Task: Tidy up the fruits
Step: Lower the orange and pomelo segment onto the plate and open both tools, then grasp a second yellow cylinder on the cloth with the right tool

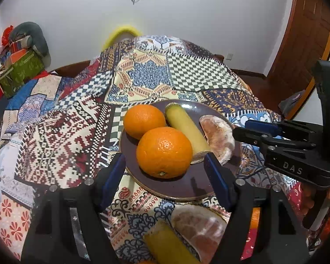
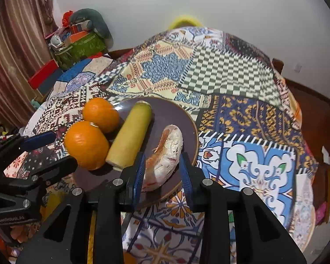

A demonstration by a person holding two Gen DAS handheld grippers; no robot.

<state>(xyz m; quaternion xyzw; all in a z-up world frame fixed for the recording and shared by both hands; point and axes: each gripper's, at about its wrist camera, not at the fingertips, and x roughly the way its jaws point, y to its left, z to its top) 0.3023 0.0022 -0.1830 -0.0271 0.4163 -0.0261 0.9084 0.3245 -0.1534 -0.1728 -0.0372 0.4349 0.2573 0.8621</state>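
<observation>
A dark purple plate [image 1: 187, 187] [image 2: 171, 118] on the patterned cloth holds two oranges [image 1: 164, 151] [image 2: 87, 145], a yellow-green banana piece [image 1: 187, 129] [image 2: 131, 134] and a peeled pomelo segment [image 1: 219, 140] [image 2: 167, 154]. My left gripper [image 1: 165, 173] is open, its blue pads either side of the near orange without touching it. My right gripper [image 2: 162, 173] is open around the near end of the pomelo segment, with gaps showing. It also shows in the left wrist view [image 1: 253, 129].
Another banana piece [image 1: 167, 244] and pomelo segment [image 1: 200, 226] lie on the cloth in front of the plate. A green box of clutter [image 2: 81, 46] stands at the back left. A wooden door [image 1: 301, 39] is at the right.
</observation>
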